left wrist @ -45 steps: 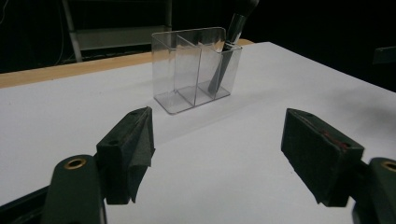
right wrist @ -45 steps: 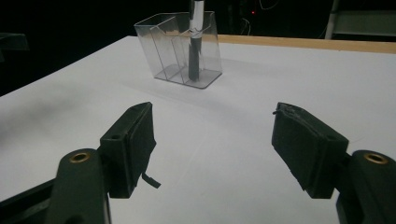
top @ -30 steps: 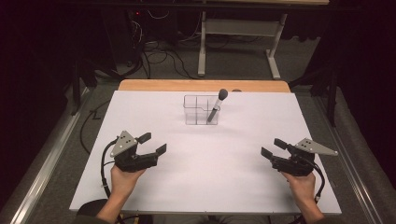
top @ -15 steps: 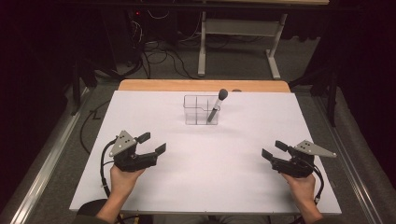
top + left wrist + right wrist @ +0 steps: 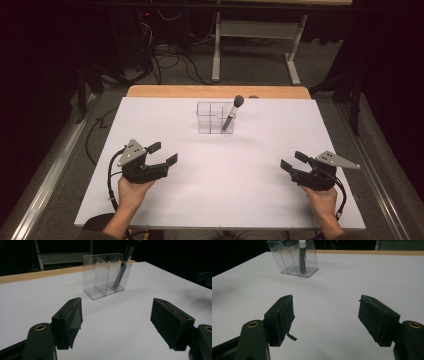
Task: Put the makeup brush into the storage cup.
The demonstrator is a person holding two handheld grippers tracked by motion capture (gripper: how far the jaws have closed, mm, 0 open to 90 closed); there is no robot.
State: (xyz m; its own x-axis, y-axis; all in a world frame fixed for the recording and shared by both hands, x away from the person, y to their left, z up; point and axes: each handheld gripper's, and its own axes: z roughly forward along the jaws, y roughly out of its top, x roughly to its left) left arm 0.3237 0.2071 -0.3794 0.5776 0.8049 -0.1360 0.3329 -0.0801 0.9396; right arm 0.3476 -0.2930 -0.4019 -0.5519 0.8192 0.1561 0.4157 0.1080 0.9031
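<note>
- Clear plastic holder (image 5: pixel 216 118), three compartments, upright on the white sheet (image 5: pixel 225 170); ahead of both grippers and well apart from each.
- Grey-headed brush (image 5: pixel 233 112), standing tilted in one end compartment of the holder, the one toward our right gripper's side, head clear above the rim; the other two compartments look bare.
- Left gripper (image 5: pixel 161 156): jaws wide, nothing between the pads, held low over the sheet. In the left gripper view the holder (image 5: pixel 107 275) sits straight ahead between the jaw tips, the brush (image 5: pixel 123 266) at its right end.
- Right gripper (image 5: pixel 292 161): jaws equally wide, holding nothing, low over the sheet. In the right gripper view the holder (image 5: pixel 294 257) lies ahead and to the left, the brush handle (image 5: pixel 302 258) upright in it.
- Wooden table edge (image 5: pixel 215 92) shows beyond the sheet, past the holder.
- Step in hand, as we judge it: a ready pose, both hands parked, no reach begun.
- Next move, in our estimate: one gripper goes forward to the brush handle above the rim and closes on it; the other may steady the holder, which looks light and apt to tip.
</note>
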